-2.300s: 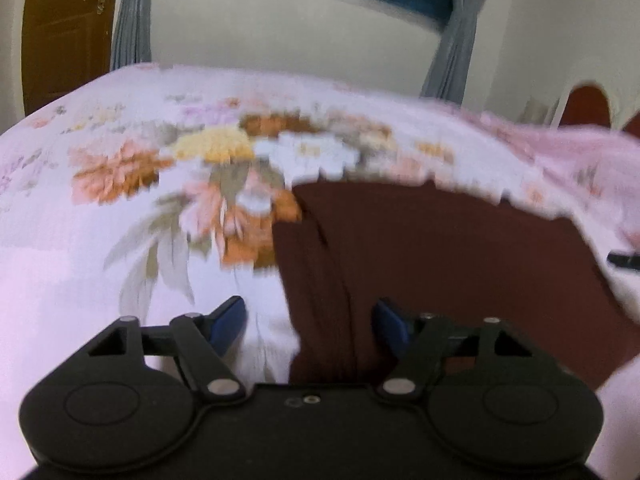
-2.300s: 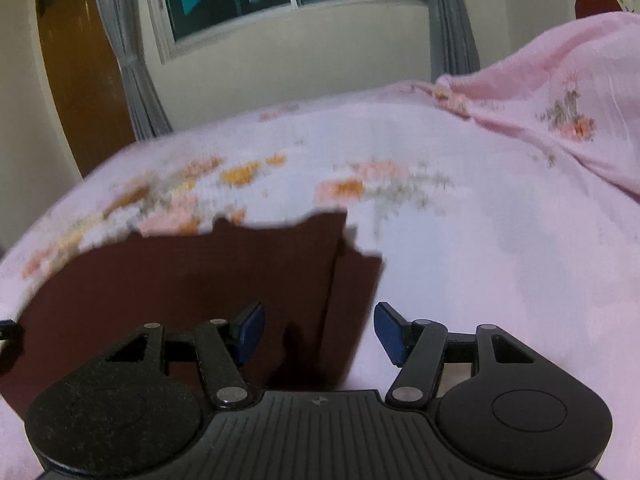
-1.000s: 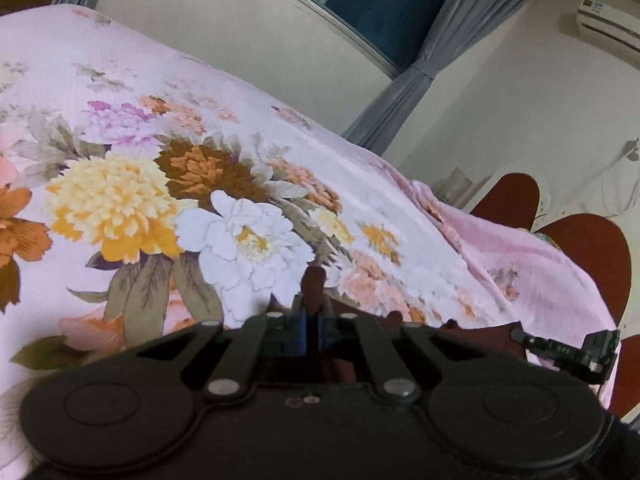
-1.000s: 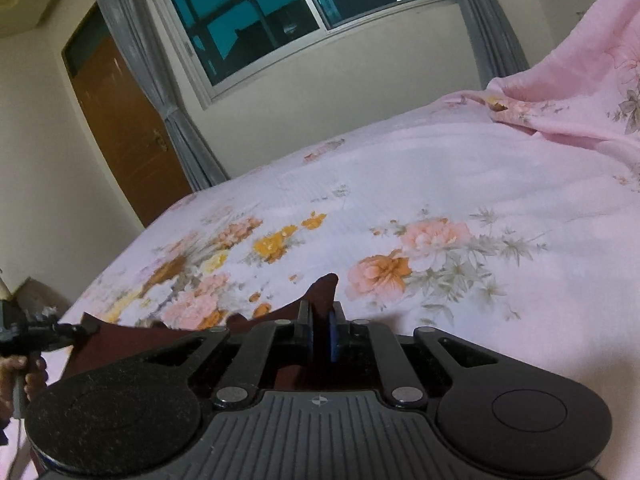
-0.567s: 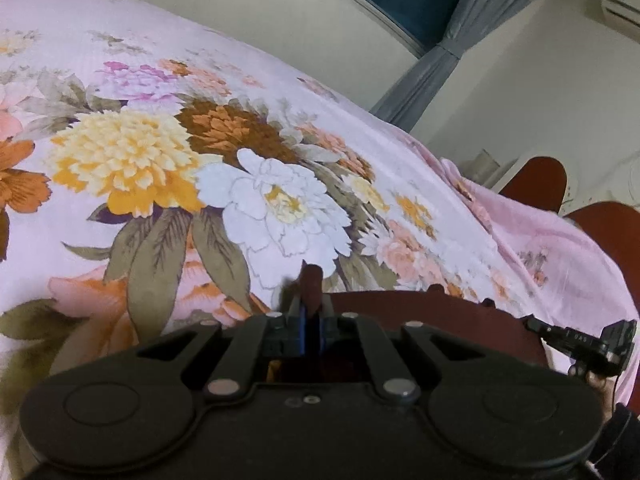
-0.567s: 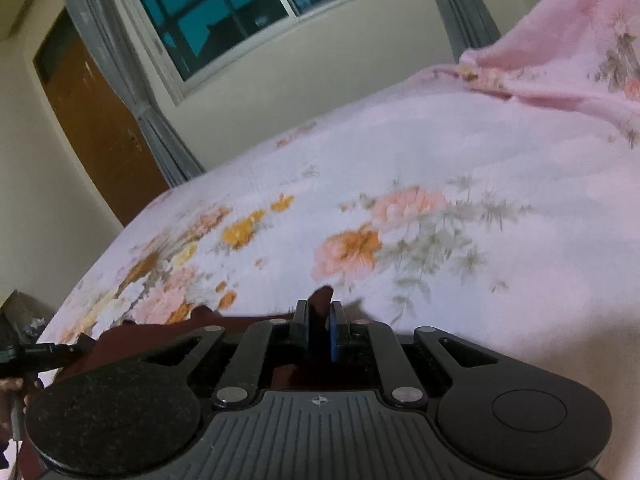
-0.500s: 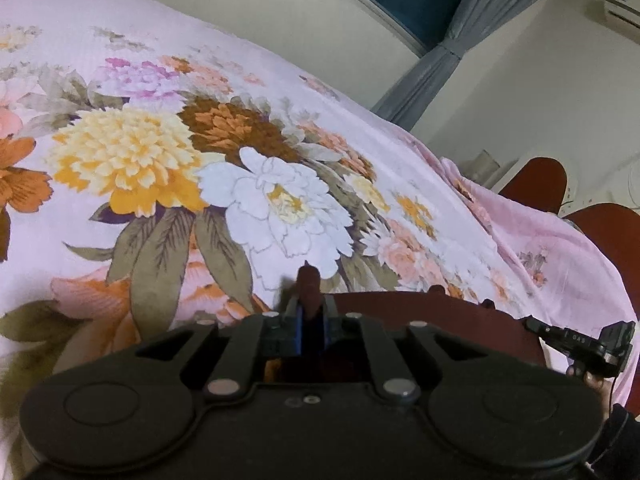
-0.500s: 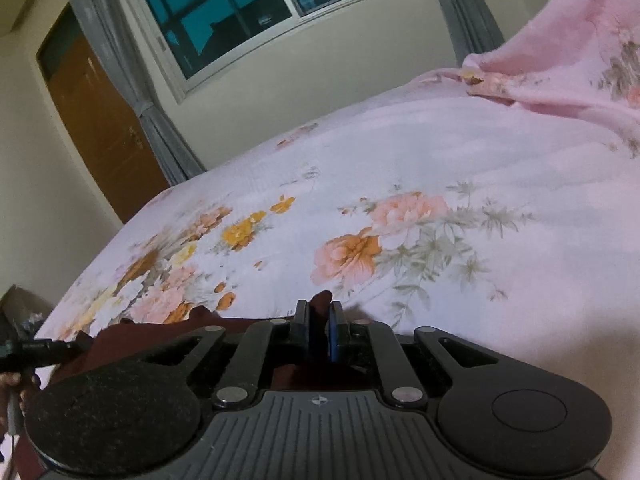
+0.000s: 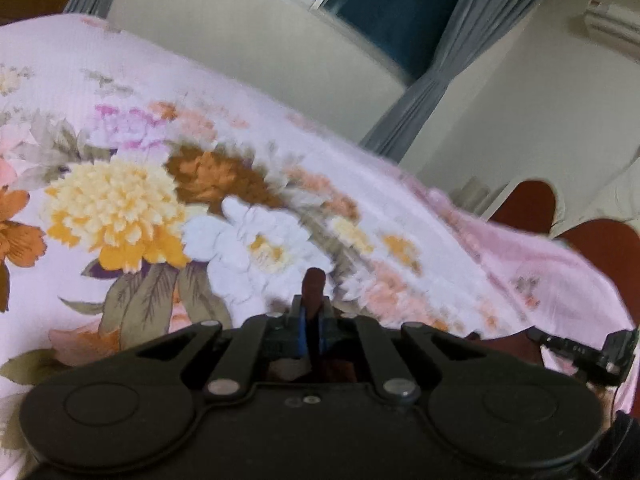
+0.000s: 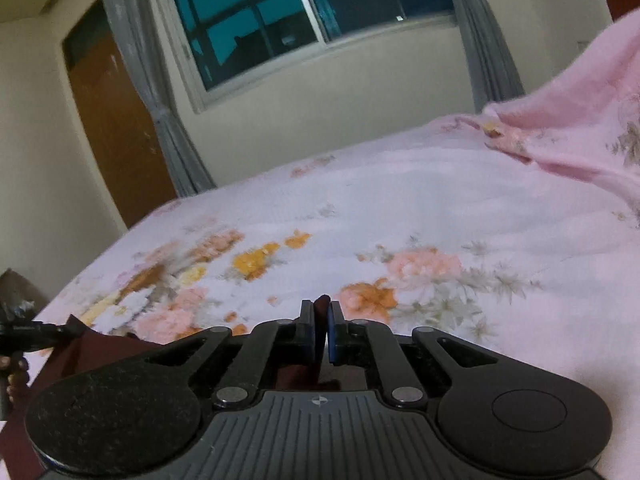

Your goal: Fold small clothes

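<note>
The dark red garment (image 9: 314, 280) is pinched at two points and lifted over the bed. In the left wrist view a tab of its cloth sticks up between the blue pads (image 9: 301, 328) of the left gripper (image 9: 312, 322), whose jaws are drawn together on it. More of the same cloth shows through the gap in the gripper frame below the pads, and a dark strip of it runs off to the right edge of that view.

In the right wrist view the garment (image 10: 321, 302) again shows as a small tip above nearly closed pads (image 10: 331, 332). The right gripper (image 10: 320, 330) is clamped on that tip. The cloth stretches leftward from there as a dark sheet toward the lower left corner.

Each camera sees the other tool. The right gripper (image 9: 580, 350) appears at the far right of the left view, blurred, at the end of the cloth strip. The left gripper (image 10: 32, 332) appears at the far left of the right view, with the cloth edge touching its tip and fingers of a hand (image 10: 14, 372) just below it.

Under the garment lies a pink bedsheet (image 9: 120, 92) printed with large yellow, white and orange flowers. A bunched pink blanket (image 10: 580, 120) sits at the right. Behind the bed: a window (image 10: 280, 12), grey curtains (image 10: 160, 120), a brown door (image 10: 116, 120). Both views are motion-blurred.
</note>
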`<move>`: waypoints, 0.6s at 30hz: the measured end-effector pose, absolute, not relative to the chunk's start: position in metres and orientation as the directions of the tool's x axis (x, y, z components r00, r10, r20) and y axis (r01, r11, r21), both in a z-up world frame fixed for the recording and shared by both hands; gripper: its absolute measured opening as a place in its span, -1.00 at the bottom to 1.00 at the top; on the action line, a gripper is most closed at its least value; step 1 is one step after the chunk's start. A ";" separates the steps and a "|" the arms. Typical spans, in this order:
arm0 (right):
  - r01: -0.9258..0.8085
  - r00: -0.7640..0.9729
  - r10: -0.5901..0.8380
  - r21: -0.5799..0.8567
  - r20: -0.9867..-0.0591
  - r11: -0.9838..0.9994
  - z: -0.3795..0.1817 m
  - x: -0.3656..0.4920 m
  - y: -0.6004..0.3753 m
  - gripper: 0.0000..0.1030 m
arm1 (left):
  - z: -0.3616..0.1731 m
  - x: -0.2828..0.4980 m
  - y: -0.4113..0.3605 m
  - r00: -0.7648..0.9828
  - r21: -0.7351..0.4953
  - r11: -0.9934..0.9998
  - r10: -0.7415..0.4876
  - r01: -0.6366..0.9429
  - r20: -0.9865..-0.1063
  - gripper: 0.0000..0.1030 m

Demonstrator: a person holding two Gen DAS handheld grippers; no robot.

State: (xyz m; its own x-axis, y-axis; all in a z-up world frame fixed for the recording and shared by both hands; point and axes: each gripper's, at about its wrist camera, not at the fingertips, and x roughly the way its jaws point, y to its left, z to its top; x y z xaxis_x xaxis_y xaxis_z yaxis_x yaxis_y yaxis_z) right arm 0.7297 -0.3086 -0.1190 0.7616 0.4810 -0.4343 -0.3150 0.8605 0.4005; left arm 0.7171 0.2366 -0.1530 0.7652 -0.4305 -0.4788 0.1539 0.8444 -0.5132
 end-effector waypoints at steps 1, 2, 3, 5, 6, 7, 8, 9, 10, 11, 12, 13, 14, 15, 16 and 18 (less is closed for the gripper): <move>-0.297 0.755 0.461 0.384 -0.466 0.874 -0.125 0.734 -0.307 -0.89 | -0.159 0.722 0.234 0.742 -0.494 0.859 -0.418 0.134 -0.524 -0.91; -0.273 0.746 0.437 0.369 -0.502 0.889 -0.132 0.737 -0.305 -0.89 | -0.166 0.727 0.230 0.715 -0.467 0.877 -0.400 0.116 -0.574 -0.84; -0.247 0.721 0.426 0.372 -0.547 0.895 -0.142 0.742 -0.305 -0.89 | -0.172 0.728 0.229 0.707 -0.462 0.880 -0.396 0.110 -0.586 -0.83; -0.223 0.715 0.422 0.390 -0.557 0.893 -0.148 0.740 -0.308 -0.87 | -0.170 0.724 0.235 0.710 -0.510 0.855 -0.416 0.094 -0.568 -0.65; -0.207 0.735 0.402 0.383 -0.546 0.900 -0.143 0.734 -0.311 -0.84 | -0.167 0.718 0.239 0.721 -0.513 0.853 -0.414 0.094 -0.556 -0.57; -0.187 0.753 0.380 0.378 -0.538 0.907 -0.138 0.728 -0.314 -0.82 | -0.164 0.710 0.242 0.738 -0.488 0.869 -0.381 0.080 -0.557 -0.52; -0.168 0.786 0.351 0.370 -0.509 0.914 -0.129 0.717 -0.319 -0.82 | -0.158 0.701 0.245 0.758 -0.456 0.889 -0.334 0.055 -0.560 -0.44; -0.181 0.805 0.354 0.371 -0.476 0.911 -0.122 0.708 -0.323 -0.82 | -0.152 0.688 0.248 0.784 -0.432 0.902 -0.288 0.028 -0.550 -0.43; -0.218 0.807 0.385 0.380 -0.447 0.899 -0.114 0.696 -0.323 -0.82 | -0.142 0.672 0.249 0.812 -0.414 0.910 -0.256 0.019 -0.525 -0.43; -0.263 0.800 0.416 0.371 -0.433 0.891 -0.107 0.686 -0.319 -0.82 | -0.133 0.657 0.243 0.824 -0.410 0.909 -0.285 0.070 -0.490 -0.41; -0.321 0.789 0.450 0.344 -0.418 0.882 -0.101 0.676 -0.309 -0.82 | -0.125 0.648 0.233 0.818 -0.391 0.912 -0.316 0.122 -0.481 -0.40; -0.369 0.775 0.475 0.311 -0.417 0.876 -0.098 0.670 -0.296 -0.82 | -0.119 0.642 0.218 0.812 -0.351 0.921 -0.330 0.166 -0.481 -0.34; -0.381 0.767 0.471 0.281 -0.436 0.881 -0.098 0.670 -0.283 -0.82 | -0.116 0.642 0.202 0.800 -0.321 0.927 -0.340 0.195 -0.494 -0.30; -0.381 0.750 0.458 0.255 -0.477 0.889 -0.100 0.675 -0.269 -0.82 | -0.115 0.647 0.186 0.781 -0.305 0.927 -0.352 0.216 -0.516 -0.30; -0.362 0.739 0.431 0.234 -0.519 0.902 -0.103 0.682 -0.257 -0.82 | -0.116 0.653 0.174 0.769 -0.293 0.929 -0.353 0.224 -0.532 -0.28; -0.325 0.709 0.377 0.198 -0.596 0.925 -0.117 0.695 -0.245 -0.82 | -0.128 0.669 0.157 0.732 -0.279 0.936 -0.342 0.212 -0.589 -0.07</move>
State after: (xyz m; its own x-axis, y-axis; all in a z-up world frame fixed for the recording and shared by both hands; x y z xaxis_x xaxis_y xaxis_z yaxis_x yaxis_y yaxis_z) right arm 0.6953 -0.2449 -0.1172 0.7092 0.3767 -0.5960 -0.3247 0.9248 0.1982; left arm 0.6694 0.1572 -0.1283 0.7324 -0.3415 -0.5891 0.2119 0.9365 -0.2795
